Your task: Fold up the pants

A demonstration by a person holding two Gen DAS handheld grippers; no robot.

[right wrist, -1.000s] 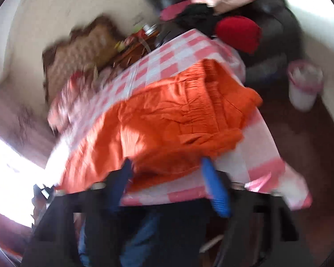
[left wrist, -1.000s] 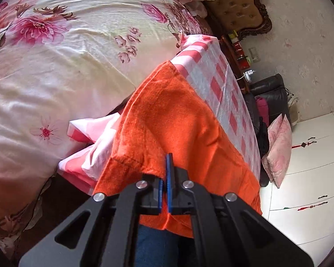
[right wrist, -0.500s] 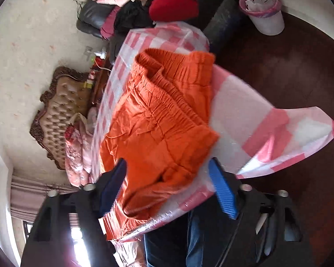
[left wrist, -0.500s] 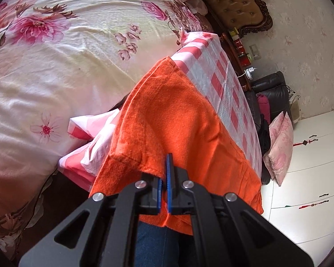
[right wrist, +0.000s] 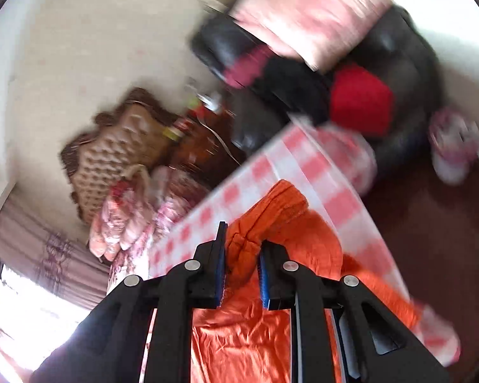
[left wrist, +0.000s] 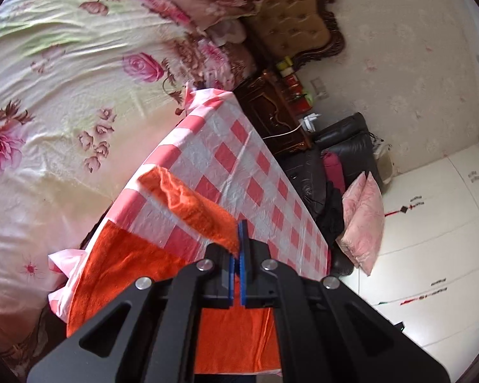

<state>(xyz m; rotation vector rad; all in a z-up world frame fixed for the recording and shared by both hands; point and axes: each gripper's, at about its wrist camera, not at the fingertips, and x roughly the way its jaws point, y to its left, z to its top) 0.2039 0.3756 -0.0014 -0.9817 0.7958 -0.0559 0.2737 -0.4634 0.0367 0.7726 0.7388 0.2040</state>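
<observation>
The pants are pinched by both the left tool and right tool, lifted above the desk lying ahead.

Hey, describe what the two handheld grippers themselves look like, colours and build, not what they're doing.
The left gripper and the right gripper look alike: matte black angular frames with triangular cut-outs, round silver bolts at the joints, and two flat black fingers faced with blue pads. On the right gripper the blue pads look ribbed. No cables, markings, sleeves or hands are visible.
</observation>
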